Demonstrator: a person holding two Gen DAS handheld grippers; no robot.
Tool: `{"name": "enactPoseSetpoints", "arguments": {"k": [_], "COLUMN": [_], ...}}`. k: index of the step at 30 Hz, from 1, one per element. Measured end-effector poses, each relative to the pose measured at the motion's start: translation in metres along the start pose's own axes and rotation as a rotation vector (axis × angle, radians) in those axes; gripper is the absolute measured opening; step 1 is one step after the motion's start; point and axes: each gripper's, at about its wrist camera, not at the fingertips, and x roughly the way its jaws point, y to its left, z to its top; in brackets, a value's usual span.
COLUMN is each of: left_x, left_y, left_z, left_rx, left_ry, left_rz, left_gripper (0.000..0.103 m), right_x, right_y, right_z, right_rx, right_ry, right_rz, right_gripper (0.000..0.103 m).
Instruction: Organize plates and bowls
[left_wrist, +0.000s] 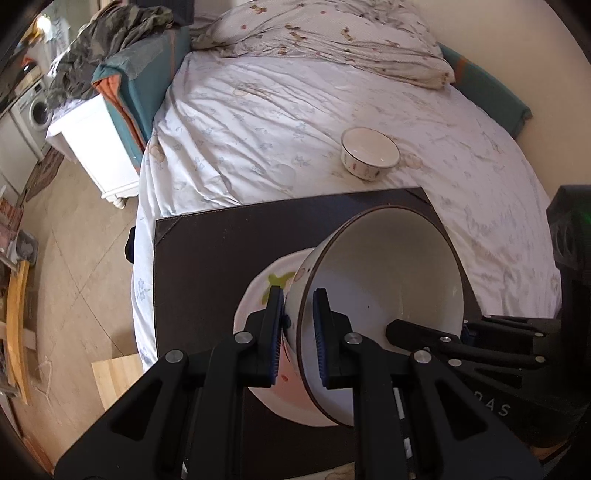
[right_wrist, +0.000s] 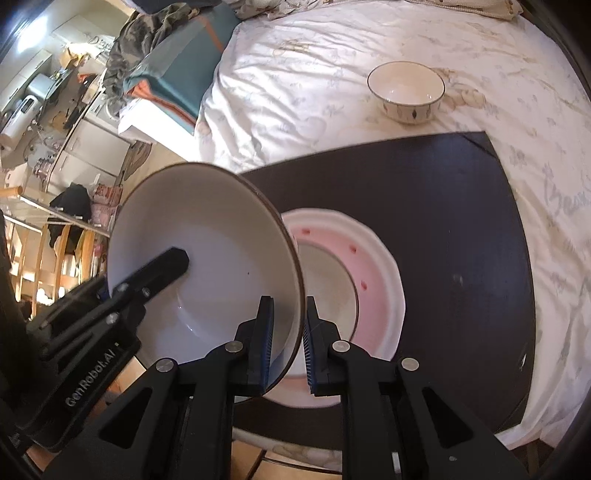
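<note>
- Large white ceramic bowl with brown rim: tilted, just above pink-banded white plate at the dark mat's near edge.
- Left gripper, right gripper: each clamped on opposite rim walls.
- Small patterned bowl: beyond mat's far edge, on bed sheet.

Daylight filled the room, bright and soft, and seemed to fall from the upper left. It glared on the wrinkled white printed bedsheet, nearly washing out its pattern in the right wrist view. The dark brown rectangular mat stayed dull and shadowed. Both fisheye views bent straight lines hard toward black, vignetted corners. The cluttered kitchen area at the left edge looked smeared and soft.
</note>
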Motion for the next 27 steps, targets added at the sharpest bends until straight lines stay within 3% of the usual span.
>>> {"name": "enactPoseSetpoints", "arguments": {"k": [7, 22, 27], "left_x": [0.011, 0.05, 0.055], "left_y": [-0.002, 0.004, 0.005], "left_z": [-0.01, -0.019, -0.019], "left_rx": [-0.028, -0.043, -0.036], "left_ry": [0.033, 0.146, 0.152], "left_rz": [-0.057, 0.005, 0.03], "left_gripper": [0.011, 0.011, 0.011], "right_x": [-0.007, 0.025, 0.033], "right_y": [-0.012, -0.012, -0.009], "right_z": [-0.014, -0.018, -0.016], "right_rx": [-0.003, -0.014, -0.012], "right_ry": [-0.04, 0.053, 0.072], "right_rz": [-0.013, -0.076, -0.101], "right_gripper": [0.016, 0.017, 0.017]}}
